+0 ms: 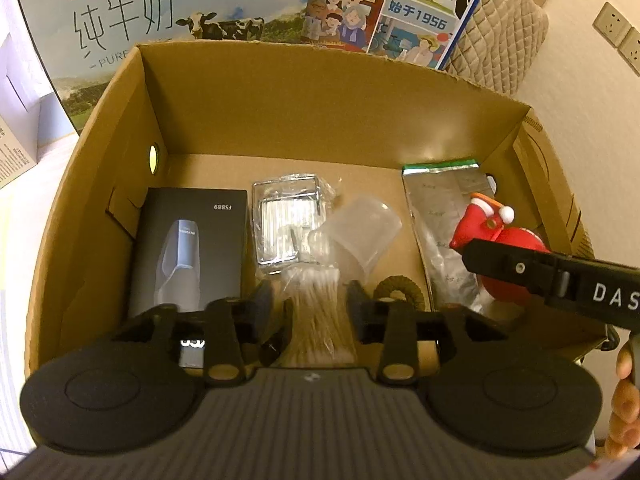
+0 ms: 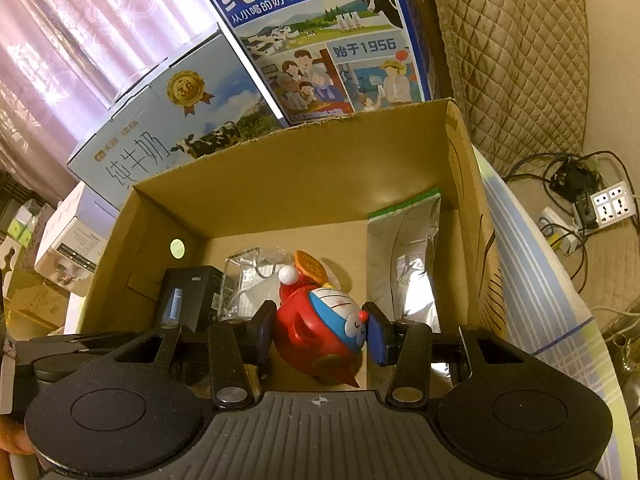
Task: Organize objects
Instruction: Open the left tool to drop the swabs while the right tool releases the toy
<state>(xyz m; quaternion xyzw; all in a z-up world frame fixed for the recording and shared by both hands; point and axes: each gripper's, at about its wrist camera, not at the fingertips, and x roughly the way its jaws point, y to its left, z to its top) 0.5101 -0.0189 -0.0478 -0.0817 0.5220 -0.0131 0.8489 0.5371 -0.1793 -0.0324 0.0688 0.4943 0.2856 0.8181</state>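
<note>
The left gripper (image 1: 310, 304) hangs with its fingers spread apart, while the right gripper (image 2: 320, 330), over at its three o'clock, has its pads (image 2: 376, 338) pressed inward.

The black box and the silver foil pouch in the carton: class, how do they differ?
The black box is dark, matte and rigid, printed with a product picture; the silver foil pouch is shiny, crinkled and soft. The box lies at the carton's left side, the pouch at its right. Both lie flat on the carton floor.

Matt brown cardboard box (image 1: 328, 112). Glossy red plastic toy (image 2: 320, 320). Shiny crinkled foil pouch (image 1: 444, 216). Matt black carton (image 1: 192, 240). Clear plastic cup (image 1: 368, 232). Quilted cloth cover (image 2: 520, 52).
</note>
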